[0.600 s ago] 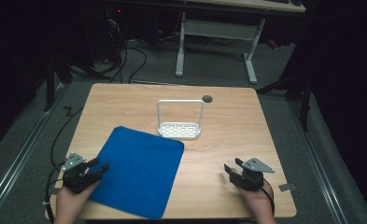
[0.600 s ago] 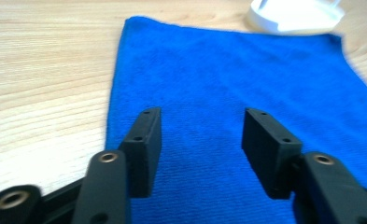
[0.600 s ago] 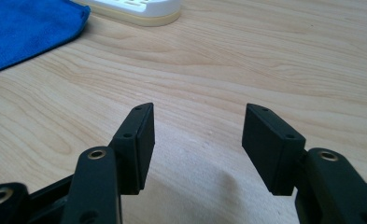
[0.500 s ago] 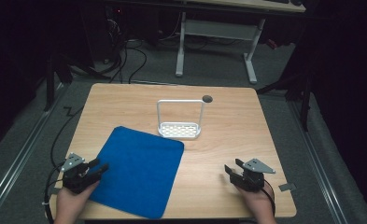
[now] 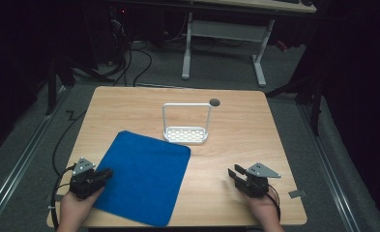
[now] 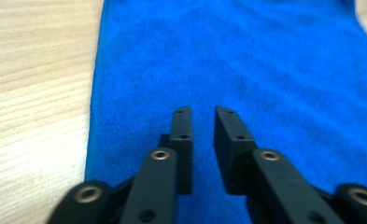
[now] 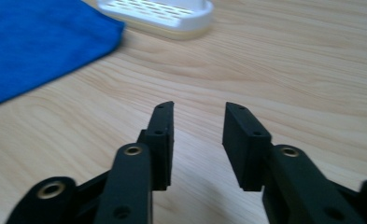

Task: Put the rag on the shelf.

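Seen from above, a person's two hands each hold a set of black two-jaw tongs near the front edge of a light wooden table (image 5: 236,125).

The left tongs (image 5: 105,173) rest at the left edge of a flat, rounded-corner blue cloth (image 5: 144,176), which spreads from their tips toward the middle of the table. In the left gripper view, the left tongs (image 6: 203,111) hang over the cloth (image 6: 246,60) just inside its edge. Their jaws stand a narrow gap apart, with nothing pinched between them; bare wood lies just to one side of them. Whether the tips touch the fabric cannot be told.

The right tongs (image 5: 235,173) sit over bare wood, well apart from the cloth, with their tips pointing toward it. In the right gripper view, the right tongs (image 7: 200,106) have their jaws spread with nothing between them. Ahead of them, across bare tabletop, lies the corner of the blue cloth (image 7: 36,42). Just beside that corner stands a white plastic perforated tray with a tall loop handle (image 7: 158,11).

From above, the white tray (image 5: 185,135) stands beyond both tongs, near the table's middle, just past the cloth's far corner. A small dark round hole (image 5: 214,102) marks the tabletop just behind it.
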A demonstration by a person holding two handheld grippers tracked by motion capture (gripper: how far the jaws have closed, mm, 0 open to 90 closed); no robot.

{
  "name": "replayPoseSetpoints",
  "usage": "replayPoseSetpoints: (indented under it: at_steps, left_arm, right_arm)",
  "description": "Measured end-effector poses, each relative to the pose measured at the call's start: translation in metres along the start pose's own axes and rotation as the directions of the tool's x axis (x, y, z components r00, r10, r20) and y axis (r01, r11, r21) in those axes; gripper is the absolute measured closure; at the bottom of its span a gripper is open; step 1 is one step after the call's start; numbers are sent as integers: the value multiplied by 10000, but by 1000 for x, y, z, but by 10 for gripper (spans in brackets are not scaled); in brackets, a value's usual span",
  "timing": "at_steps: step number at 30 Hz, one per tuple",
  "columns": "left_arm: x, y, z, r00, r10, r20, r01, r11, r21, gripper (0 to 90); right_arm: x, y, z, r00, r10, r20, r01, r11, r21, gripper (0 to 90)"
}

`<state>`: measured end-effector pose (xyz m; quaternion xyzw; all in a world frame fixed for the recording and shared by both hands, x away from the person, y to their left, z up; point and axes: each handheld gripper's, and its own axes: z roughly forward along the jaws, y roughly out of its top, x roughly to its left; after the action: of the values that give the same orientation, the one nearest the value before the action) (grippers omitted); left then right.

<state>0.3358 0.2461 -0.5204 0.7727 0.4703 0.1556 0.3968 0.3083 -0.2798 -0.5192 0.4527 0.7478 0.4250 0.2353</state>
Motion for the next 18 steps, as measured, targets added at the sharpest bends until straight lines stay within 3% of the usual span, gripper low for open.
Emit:
replayPoseSetpoints:
  at_steps: [2,4,5,6,7,9,10,11,12,15,16,17,18]
  left_arm:
    - [0,-1,0,9999,117,-103,-116,9999,126,814]
    - [0,-3,-1,9988,365,-338,-351,9985,427,864]
    - [0,-3,-1,9988,365,-338,-351,9985,427,879]
    - [0,-4,-1,9985,399,-383,-379,9980,515,892]
    - [0,-5,-2,9981,461,-408,-434,9970,638,898]
    - [1,-7,-1,9977,513,-444,-474,9954,834,900]
    - [2,-7,0,9982,495,-349,-459,9942,970,900]
    - [2,-7,0,9982,495,-349,-459,9942,970,900]
    - [3,-8,1,9990,383,-225,-360,9948,951,900]
    - [2,-8,2,9995,308,-88,-298,9950,949,900]
    - [2,-8,1,9992,393,-33,-388,9949,934,900]
    - [2,-8,1,9992,393,-33,-388,9949,934,900]
    - [2,-9,0,9992,401,67,-405,9947,943,900]
  right_arm:
    - [5,2,2,9998,-68,-208,68,10000,2,714]
    - [24,10,10,9953,-571,-781,579,9983,77,813]
    - [24,10,10,9953,-571,-781,579,9983,77,813]
    - [41,16,16,9879,-942,-1232,970,9951,169,874]
    - [48,19,19,9836,-1067,-1453,1109,9936,210,895]
    - [55,22,23,9786,-1250,-1636,1306,9911,242,900]
    - [70,26,32,9671,-1625,-1956,1740,9838,429,900]
    - [70,26,32,9671,-1625,-1956,1740,9838,429,900]
    - [82,30,44,9572,-1906,-2180,2080,9763,599,900]
    - [93,33,54,9496,-2057,-2366,2280,9711,706,900]
    - [106,37,66,9392,-2220,-2621,2509,9645,821,900]
    - [106,37,66,9392,-2220,-2621,2509,9645,821,900]
    - [116,38,74,9287,-2338,-2880,2698,9585,919,900]
